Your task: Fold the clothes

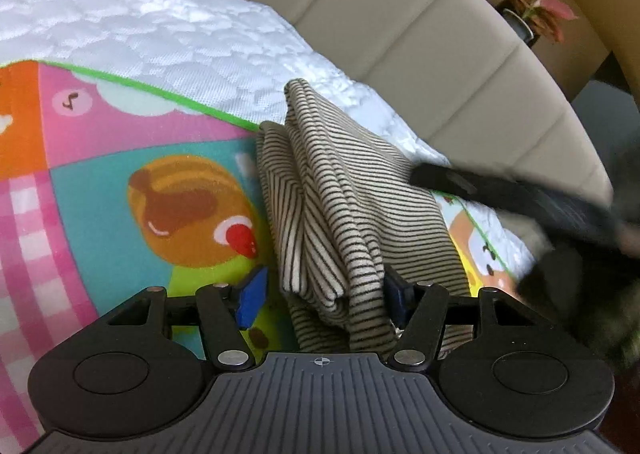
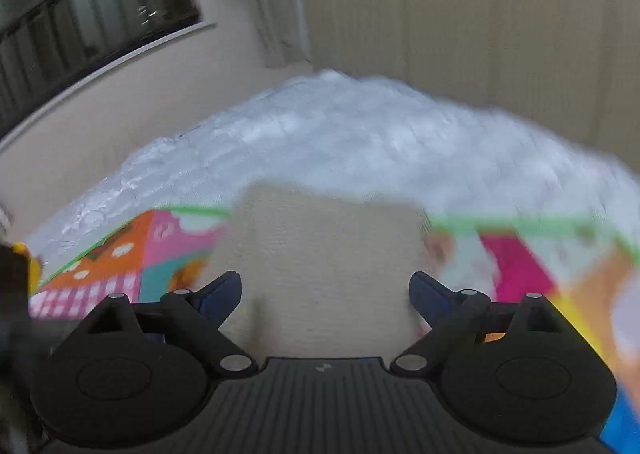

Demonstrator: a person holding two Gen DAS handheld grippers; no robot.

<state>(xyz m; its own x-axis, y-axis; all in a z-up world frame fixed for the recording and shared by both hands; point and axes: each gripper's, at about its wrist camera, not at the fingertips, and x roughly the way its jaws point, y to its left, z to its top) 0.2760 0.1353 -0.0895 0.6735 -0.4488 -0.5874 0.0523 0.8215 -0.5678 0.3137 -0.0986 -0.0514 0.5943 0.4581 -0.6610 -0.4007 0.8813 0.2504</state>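
Note:
A cream garment with thin dark stripes [image 1: 340,190] lies bunched in a folded ridge on the colourful cartoon mat [image 1: 120,174]. My left gripper [image 1: 323,296] straddles its near end. The right blue pad touches the cloth, while the left pad stands clear of it with a gap, so the jaws are open. In the blurred right wrist view the same garment [image 2: 328,246] appears as a pale, squarish folded shape. My right gripper [image 2: 325,294] hangs above its near edge with its jaws wide open and nothing gripped. A dark blurred finger [image 1: 460,184] of that gripper reaches over the garment's right side.
The mat lies on a white quilted cover [image 1: 160,26]. A beige padded backrest [image 1: 400,34] runs behind it, with potted plants [image 1: 532,10] beyond. The right wrist view shows the mat [image 2: 120,266], a wall and a dark railed window [image 2: 80,14] at the left.

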